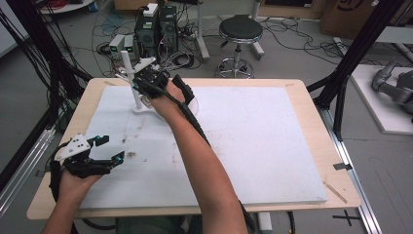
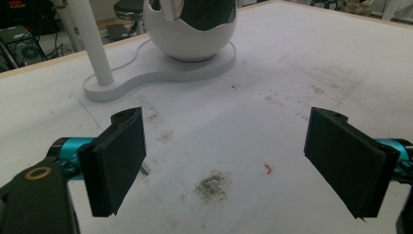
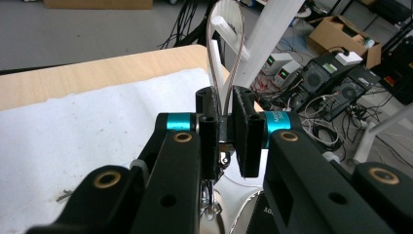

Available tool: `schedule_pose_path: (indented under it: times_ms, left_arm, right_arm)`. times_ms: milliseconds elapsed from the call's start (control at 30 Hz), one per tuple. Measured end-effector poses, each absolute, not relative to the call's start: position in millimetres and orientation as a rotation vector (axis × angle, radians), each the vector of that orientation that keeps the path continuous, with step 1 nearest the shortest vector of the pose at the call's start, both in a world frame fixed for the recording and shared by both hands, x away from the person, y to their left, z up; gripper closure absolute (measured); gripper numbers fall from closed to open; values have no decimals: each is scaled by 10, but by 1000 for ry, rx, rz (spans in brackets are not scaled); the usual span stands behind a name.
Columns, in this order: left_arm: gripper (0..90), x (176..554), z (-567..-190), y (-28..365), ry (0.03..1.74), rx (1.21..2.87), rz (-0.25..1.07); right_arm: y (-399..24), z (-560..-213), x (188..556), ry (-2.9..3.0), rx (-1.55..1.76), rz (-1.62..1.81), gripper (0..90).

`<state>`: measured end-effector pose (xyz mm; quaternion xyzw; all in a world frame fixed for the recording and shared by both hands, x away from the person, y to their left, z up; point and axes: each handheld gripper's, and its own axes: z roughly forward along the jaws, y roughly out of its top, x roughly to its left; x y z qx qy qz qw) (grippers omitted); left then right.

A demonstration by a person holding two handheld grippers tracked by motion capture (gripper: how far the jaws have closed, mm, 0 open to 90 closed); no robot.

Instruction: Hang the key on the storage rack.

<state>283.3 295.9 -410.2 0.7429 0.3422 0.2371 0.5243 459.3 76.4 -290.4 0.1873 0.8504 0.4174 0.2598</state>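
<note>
A white stand [image 1: 139,106] with an upright post [image 1: 126,61] and a cracked-egg shaped cup [image 2: 190,36] sits at the far left of the white mat. My right gripper [image 1: 142,74] is up beside the post. In the right gripper view it [image 3: 225,105] is shut on a thin grey looped band [image 3: 225,53]. The top of the loop goes around a white peg [image 3: 225,24] on the post [image 3: 270,34]. My left gripper [image 1: 108,148] hovers low over the mat's near left part, and its jaws [image 2: 226,161] stand wide open with nothing between them.
The white mat [image 1: 253,141] covers most of the wooden table [image 1: 316,112] and has dirt stains [image 2: 214,186] in front of the left gripper. Beyond the far edge are a black stool [image 1: 239,31], computer boxes [image 1: 156,27] and floor cables. Black frame poles [image 1: 350,53] flank the table.
</note>
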Motion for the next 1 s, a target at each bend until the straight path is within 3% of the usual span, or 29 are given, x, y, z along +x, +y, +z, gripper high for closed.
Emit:
schedule_pose_path:
  times_ms: [167, 467, 700, 1000]
  left_arm:
    - [154, 2832, -4104, 2955, 819, 1779, 568]
    - [154, 2830, -4101, 2945, 811, 1779, 566]
    - [154, 2843, -4114, 2924, 813, 1793, 565]
    - [153, 2832, -4121, 2835, 800, 1806, 561]
  right_arm:
    - [752, -2905, 4579, 2300, 542, 1145, 664]
    - [496, -2822, 4527, 2250, 578, 1204, 598]
    - [54, -2856, 4385, 2253, 635, 1211, 522]
    - [-815, -2864, 4037, 2180, 715, 1309, 447]
